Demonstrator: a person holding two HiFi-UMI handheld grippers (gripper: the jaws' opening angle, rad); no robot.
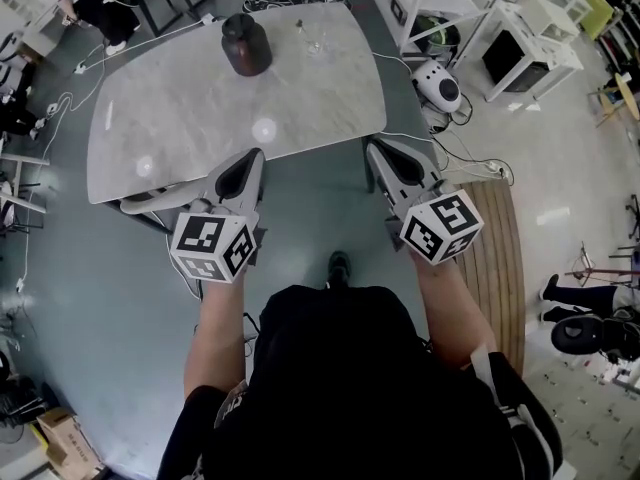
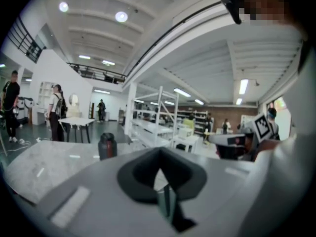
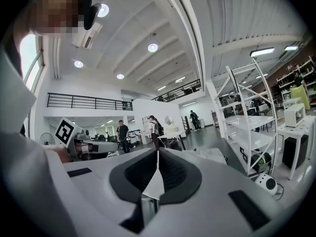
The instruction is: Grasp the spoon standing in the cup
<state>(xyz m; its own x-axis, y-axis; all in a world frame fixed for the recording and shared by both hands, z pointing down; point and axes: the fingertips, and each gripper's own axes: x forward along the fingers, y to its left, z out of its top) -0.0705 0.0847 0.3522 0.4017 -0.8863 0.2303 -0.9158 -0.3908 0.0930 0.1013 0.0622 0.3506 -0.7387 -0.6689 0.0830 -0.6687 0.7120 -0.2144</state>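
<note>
A small clear cup (image 1: pixel 313 42) with a thin spoon (image 1: pixel 301 30) in it stands near the far edge of the marble table (image 1: pixel 200 118). Both are tiny in the head view and I cannot make out details. My left gripper (image 1: pixel 252 158) hovers at the table's near edge, shut with nothing in it. My right gripper (image 1: pixel 373 149) is off the table's near right corner, also shut and empty. In the left gripper view the jaws (image 2: pixel 159 154) meet in front of the table (image 2: pixel 39 164). The right gripper (image 3: pixel 158 154) shows its jaws pressed together.
A dark brown jar (image 1: pixel 245 44) (image 2: pixel 107 146) stands at the table's far middle, left of the cup. White shelving (image 1: pixel 450 8) and a white appliance (image 1: pixel 438 88) stand to the right. Cables lie on the floor. People stand in the background (image 2: pixel 55 110).
</note>
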